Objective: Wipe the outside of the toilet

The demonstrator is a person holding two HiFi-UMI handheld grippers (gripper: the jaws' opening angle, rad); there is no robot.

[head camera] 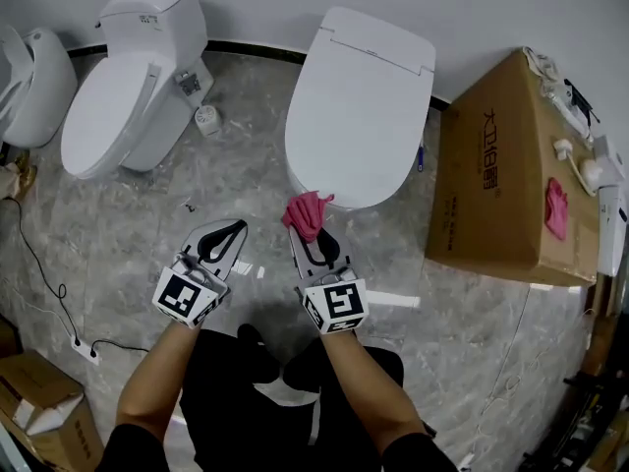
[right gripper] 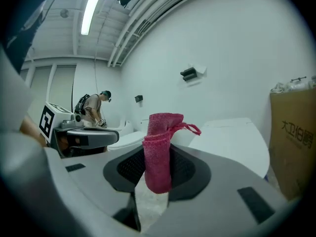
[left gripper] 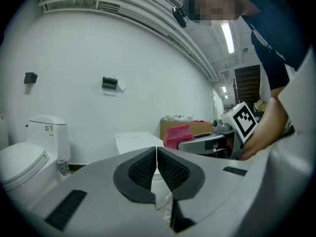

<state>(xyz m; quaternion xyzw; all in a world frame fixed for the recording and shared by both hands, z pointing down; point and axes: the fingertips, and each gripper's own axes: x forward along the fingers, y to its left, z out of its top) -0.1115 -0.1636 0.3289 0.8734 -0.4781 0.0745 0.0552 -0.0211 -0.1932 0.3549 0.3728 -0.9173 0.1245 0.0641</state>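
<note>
- The toilet (head camera: 359, 106), lid down, stands straight ahead of you; by the look of it, wiping its outside has not begun.
- Your left gripper (head camera: 234, 228) hangs left of the toilet's front, jaws pressed together on nothing.
- Your right gripper (head camera: 316, 244), just before the toilet's front rim, is clamped on the pink cloth (head camera: 308, 212).
- The cloth seems pinched by only a narrow fold; drag hard and it may slip free, letting bare jaws scrape the toilet.

Dark Chinese characters were printed on the side of the cardboard box (head camera: 486, 180); the smaller lines beneath could not be read. A label on the left toilet's tank (head camera: 149, 16) was too small to be read.
</note>
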